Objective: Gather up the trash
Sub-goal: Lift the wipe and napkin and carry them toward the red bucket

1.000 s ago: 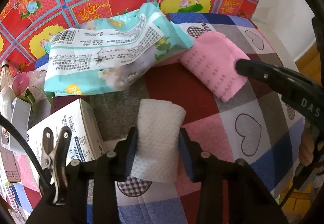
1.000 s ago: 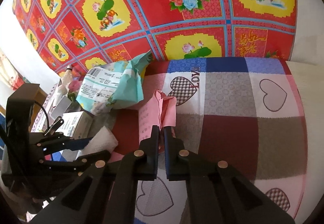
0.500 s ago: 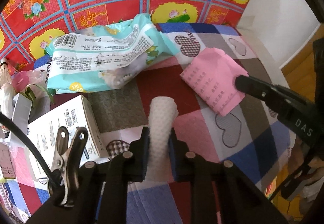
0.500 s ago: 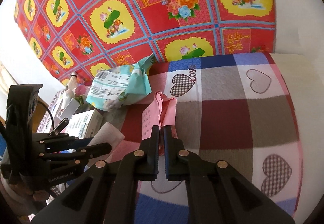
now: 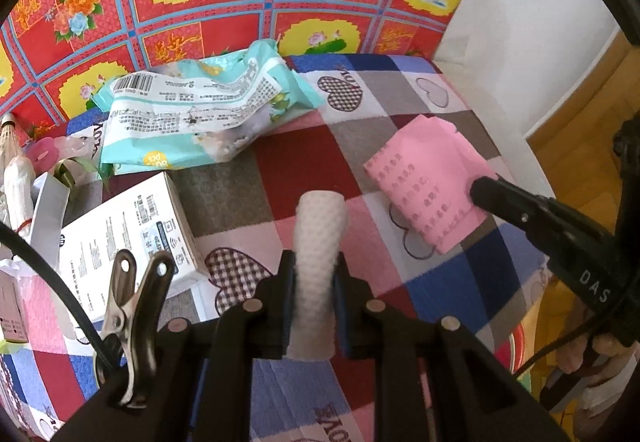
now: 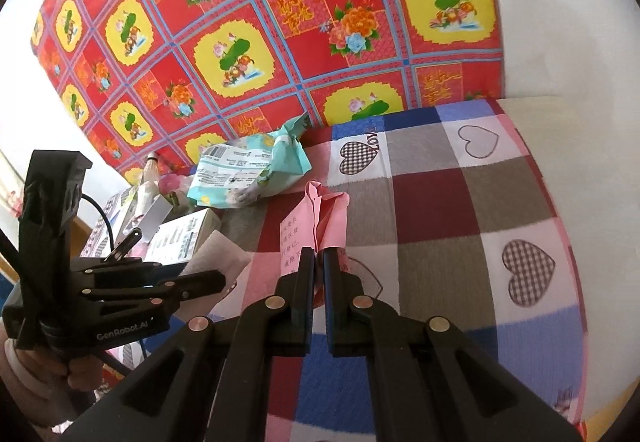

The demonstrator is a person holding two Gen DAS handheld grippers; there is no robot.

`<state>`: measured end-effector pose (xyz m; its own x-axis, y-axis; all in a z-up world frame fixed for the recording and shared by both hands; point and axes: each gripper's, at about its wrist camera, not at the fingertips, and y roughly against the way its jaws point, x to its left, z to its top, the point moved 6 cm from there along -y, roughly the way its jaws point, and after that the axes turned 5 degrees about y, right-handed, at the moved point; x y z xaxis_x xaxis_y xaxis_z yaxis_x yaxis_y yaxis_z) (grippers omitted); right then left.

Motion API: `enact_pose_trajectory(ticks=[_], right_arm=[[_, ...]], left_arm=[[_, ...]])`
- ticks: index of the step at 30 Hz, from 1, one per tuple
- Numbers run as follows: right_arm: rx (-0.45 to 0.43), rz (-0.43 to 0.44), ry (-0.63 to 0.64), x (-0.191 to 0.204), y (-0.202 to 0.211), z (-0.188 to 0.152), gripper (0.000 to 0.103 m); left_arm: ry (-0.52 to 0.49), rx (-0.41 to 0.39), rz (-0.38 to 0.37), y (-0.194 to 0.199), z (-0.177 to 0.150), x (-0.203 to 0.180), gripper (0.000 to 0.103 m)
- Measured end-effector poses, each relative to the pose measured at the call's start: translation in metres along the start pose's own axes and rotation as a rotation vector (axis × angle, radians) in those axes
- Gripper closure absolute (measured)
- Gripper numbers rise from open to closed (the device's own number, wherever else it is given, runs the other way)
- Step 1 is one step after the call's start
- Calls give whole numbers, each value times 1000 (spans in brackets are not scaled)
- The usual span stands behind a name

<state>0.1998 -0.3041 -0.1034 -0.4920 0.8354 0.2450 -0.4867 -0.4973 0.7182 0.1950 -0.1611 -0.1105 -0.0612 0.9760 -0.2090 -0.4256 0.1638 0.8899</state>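
Note:
My left gripper (image 5: 314, 262) is shut on a white dimpled paper towel (image 5: 318, 238), squeezed into a narrow roll and lifted off the checked heart-patterned cloth (image 5: 432, 302). From the right wrist view that gripper (image 6: 216, 276) holds the same towel (image 6: 220, 254) at lower left. My right gripper (image 6: 318, 254) is shut on a pink printed paper (image 6: 320, 218), which hangs folded and raised above the cloth (image 6: 440, 202). In the left wrist view the pink paper (image 5: 424, 182) is pinched at its right edge by the right gripper (image 5: 478, 188).
A crumpled teal wipes packet (image 5: 200, 110) lies at the back by the red floral wall covering (image 5: 240, 2). A white carton (image 5: 120, 234) and small clutter (image 5: 24, 170) sit at the left. The table edge and floor (image 5: 580, 102) are at the right.
The left jaws closed on the white towel, squashing it narrow, and lifted it. The right gripper rose and drew back with the pink paper. Both views now show the table from farther off.

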Motion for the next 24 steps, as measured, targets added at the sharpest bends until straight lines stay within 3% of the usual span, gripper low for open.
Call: enact_pose_trajectory(ticks=[13, 24], right_arm=[[-86, -100, -68, 11, 52, -26, 97], [-159, -226, -175, 1, 105, -64, 97]], left_arm=[[-101, -45, -83, 35, -23, -28, 85], [-230, -38, -169, 46, -48, -66, 85]])
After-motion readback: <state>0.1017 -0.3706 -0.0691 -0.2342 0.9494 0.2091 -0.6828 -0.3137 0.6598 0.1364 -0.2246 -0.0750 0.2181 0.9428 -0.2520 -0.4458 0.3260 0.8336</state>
